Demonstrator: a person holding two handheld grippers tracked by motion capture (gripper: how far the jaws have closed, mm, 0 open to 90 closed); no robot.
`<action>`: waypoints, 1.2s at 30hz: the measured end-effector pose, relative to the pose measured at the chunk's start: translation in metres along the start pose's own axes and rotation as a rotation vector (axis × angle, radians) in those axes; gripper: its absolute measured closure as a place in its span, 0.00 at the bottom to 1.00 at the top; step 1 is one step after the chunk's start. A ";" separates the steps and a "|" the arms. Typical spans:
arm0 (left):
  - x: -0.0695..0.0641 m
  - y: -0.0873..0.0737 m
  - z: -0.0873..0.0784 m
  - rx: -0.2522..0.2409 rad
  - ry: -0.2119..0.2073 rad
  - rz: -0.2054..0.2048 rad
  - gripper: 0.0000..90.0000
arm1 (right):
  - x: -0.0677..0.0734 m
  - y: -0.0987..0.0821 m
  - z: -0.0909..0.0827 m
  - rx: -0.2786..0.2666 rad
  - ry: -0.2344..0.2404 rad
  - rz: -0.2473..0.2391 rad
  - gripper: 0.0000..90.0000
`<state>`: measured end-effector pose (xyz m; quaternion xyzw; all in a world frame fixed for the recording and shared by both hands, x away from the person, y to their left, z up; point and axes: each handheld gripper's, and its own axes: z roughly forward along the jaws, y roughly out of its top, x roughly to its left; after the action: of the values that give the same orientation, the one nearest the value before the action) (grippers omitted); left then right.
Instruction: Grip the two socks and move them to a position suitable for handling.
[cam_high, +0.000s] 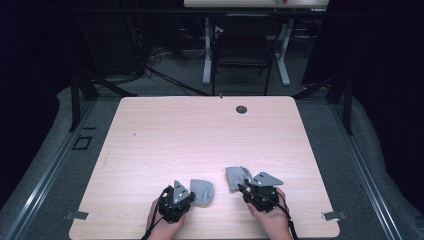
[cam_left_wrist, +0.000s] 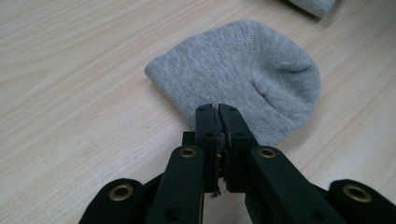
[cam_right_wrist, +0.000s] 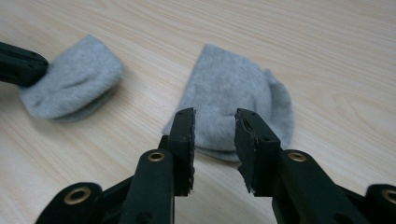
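Two grey socks lie on my table, both close to its near edge, with wide bare wood stretching beyond them to the far edge and out to either side. My left sock sits folded just ahead of the left gripper, whose jaws are pressed together on its near hem. My right sock lies apart from it, just ahead of the right gripper, whose jaws stand apart with its near edge between them, not pinched.

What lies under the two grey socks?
Both the left sock and right sock lie on the bare wooden table. Whatever is beneath or inside their folds is covered.
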<state>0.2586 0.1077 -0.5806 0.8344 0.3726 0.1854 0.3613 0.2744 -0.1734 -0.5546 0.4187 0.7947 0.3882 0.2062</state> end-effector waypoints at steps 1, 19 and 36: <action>0.000 0.000 -0.001 0.003 0.001 0.006 0.97 | 0.001 0.002 0.001 -0.001 -0.002 -0.011 0.76; -0.021 -0.006 -0.010 0.015 -0.048 0.010 0.97 | -0.008 0.011 0.038 0.089 -0.007 -0.029 0.77; -0.029 -0.007 -0.011 0.011 -0.069 0.006 0.97 | 0.027 0.029 0.075 0.092 0.028 -0.020 0.77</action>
<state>0.2297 0.0941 -0.5796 0.8435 0.3583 0.1554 0.3687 0.3229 -0.1074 -0.5779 0.4146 0.8185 0.3549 0.1796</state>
